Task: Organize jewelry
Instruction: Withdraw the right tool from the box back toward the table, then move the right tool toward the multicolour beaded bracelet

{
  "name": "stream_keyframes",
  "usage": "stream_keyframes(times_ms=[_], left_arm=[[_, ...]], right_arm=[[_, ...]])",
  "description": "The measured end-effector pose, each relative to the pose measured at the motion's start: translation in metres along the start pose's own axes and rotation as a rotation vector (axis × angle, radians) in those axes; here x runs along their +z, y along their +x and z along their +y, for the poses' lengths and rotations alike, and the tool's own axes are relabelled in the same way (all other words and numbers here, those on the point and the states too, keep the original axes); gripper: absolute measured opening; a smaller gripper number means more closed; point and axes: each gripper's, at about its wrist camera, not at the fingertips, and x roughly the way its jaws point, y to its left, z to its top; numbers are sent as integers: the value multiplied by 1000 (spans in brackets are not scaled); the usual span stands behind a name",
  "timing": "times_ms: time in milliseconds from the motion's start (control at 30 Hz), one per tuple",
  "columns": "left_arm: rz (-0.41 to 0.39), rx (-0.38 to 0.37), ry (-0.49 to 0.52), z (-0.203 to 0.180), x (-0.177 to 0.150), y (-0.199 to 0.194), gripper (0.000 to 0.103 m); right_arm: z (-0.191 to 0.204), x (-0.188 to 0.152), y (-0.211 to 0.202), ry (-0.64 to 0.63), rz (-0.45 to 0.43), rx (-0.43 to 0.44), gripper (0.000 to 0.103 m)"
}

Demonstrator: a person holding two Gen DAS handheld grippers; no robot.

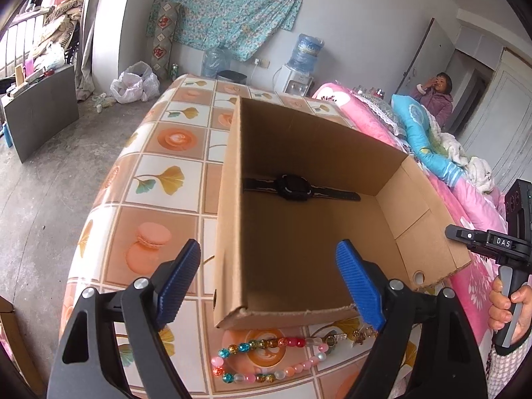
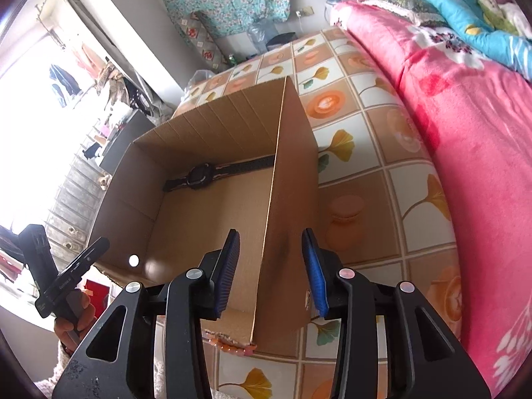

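One cardboard box [image 1: 319, 153], one watch [image 1: 294, 188], one beaded bracelet [image 1: 266, 359].

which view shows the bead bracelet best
The left wrist view: the bead bracelet lies nearly whole on the tablecloth in front of the cardboard box. The right wrist view shows only a few orange beads under the box's near corner.

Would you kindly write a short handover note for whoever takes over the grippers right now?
Left gripper: open, empty, straddling the cardboard box's near left corner.
Right gripper: open, pads either side of the box's right wall, not pressing it.
Done: black wristwatch lies inside the box by the far wall.
Left: beaded bracelet on the tablecloth in front of the box.
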Motion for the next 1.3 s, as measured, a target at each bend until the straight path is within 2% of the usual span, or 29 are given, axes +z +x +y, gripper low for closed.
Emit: stream_keyframes(times_ms=[100,200,367,400,600,767,967,1100,1300], left_arm=[[-62,17,24,5,-6,-26,86],[-92,32,66,8,-20,-49,90],[-47,58,132,7,-59,-66,93],[-28,64,142,5,-69,-65,93],[94,105,189,-7,-117,-39,93],[123,138,223,-11,-135,-18,93],[107,186,276,-16,-145,-7,95],[92,178,274,-17,-146,-5,97],[75,175,280,-19,-147,-4,97]], right_arm=[[8,-14,-29,-30,-98,-23,52],[20,-36,-52,-84,-172,-57,56],[41,-84,-63,-174,-199,-104,68],[45,-94,-61,-193,-191,-118,73],[70,-149,-32,-284,-97,-219,83],[71,-174,2,-268,-3,-332,85],[61,-178,21,-182,33,-369,85],[58,-179,31,-178,39,-401,85],[60,-182,33,-183,20,-418,91]])
